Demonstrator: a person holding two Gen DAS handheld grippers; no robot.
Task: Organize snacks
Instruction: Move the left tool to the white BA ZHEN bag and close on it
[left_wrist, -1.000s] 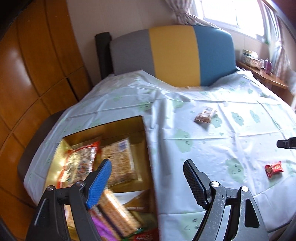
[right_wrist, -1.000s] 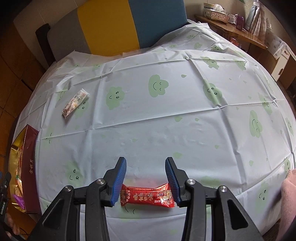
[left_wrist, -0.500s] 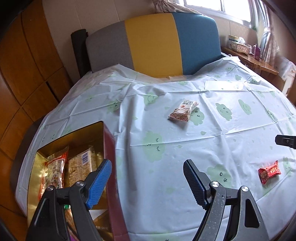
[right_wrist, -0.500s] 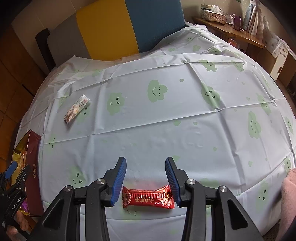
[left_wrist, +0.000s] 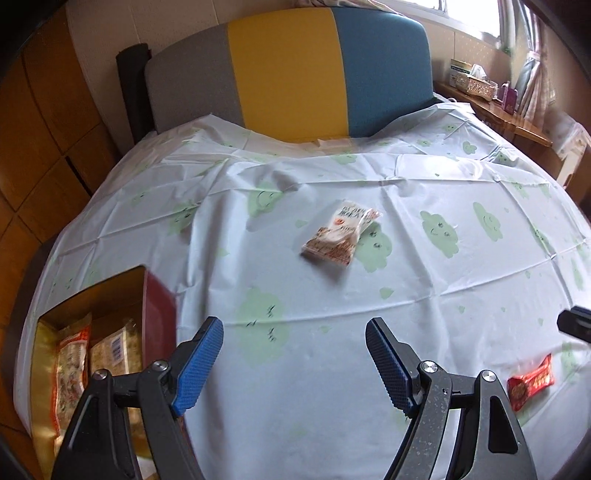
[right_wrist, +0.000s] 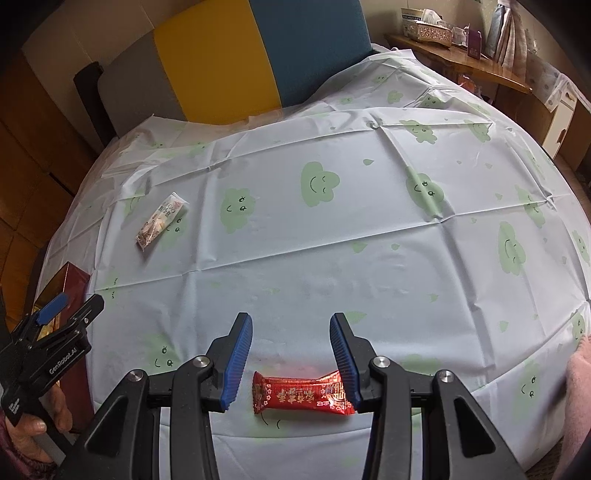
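On tablecloth (right_wrist: 369, 240), two loose snacks, one box (left_wrist: 155, 306), both tongs agape, empty.

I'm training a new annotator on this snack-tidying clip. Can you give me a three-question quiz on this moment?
1. True or false: the right gripper is already shut on the red snack bar.
2. Which loose snack lies farther from the box? A) the white and brown packet B) the red snack bar
3. Fill in: the left gripper is open and holds ____.

Key
1. False: its jaws stand open, with the bar lying on the tablecloth between them.
2. B: the bar lies near the table's right edge, the box at its left edge.
3. Nothing.
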